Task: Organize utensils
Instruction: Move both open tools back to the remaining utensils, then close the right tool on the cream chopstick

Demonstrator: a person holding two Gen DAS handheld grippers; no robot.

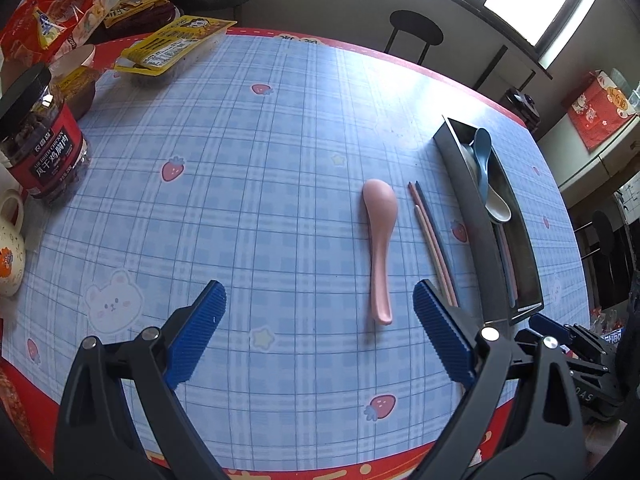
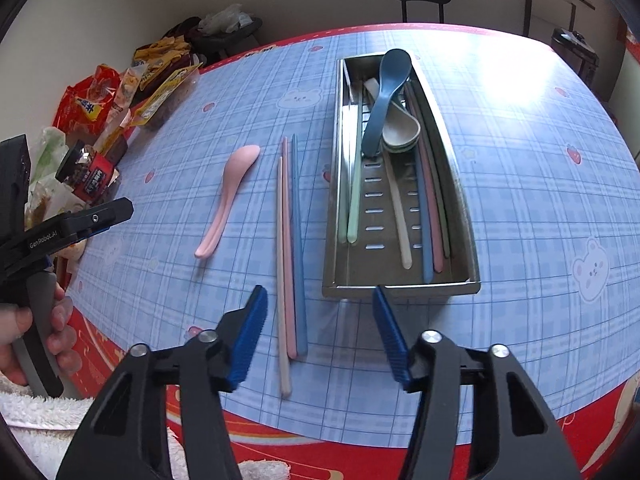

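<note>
The task looks partly done: the tray (image 2: 464,216) ahead of the right gripper (image 2: 320,336) already holds a blue spoon (image 2: 386,96), pale spoons and several chopsticks; what remains on the counter (image 2: 540,184) is a pink spoon (image 1: 380,240) and three loose chopsticks (image 2: 290,240); the chopsticks lie just ahead and left of the right gripper, their near ends level with its left pad; the pink spoon lies ahead of the left gripper (image 1: 320,336), nearer its right pad, handle end closest. Both grippers stand open and grip nothing, the left wider than the right. Room is good: bare cloth surrounds the spoon; snack bags (image 1: 60,20) and a jar (image 1: 44,140) sit far left of the left gripper; the tray's near wall is just beyond the right gripper's right pad, and the counter's red edge runs close beneath both.
</note>
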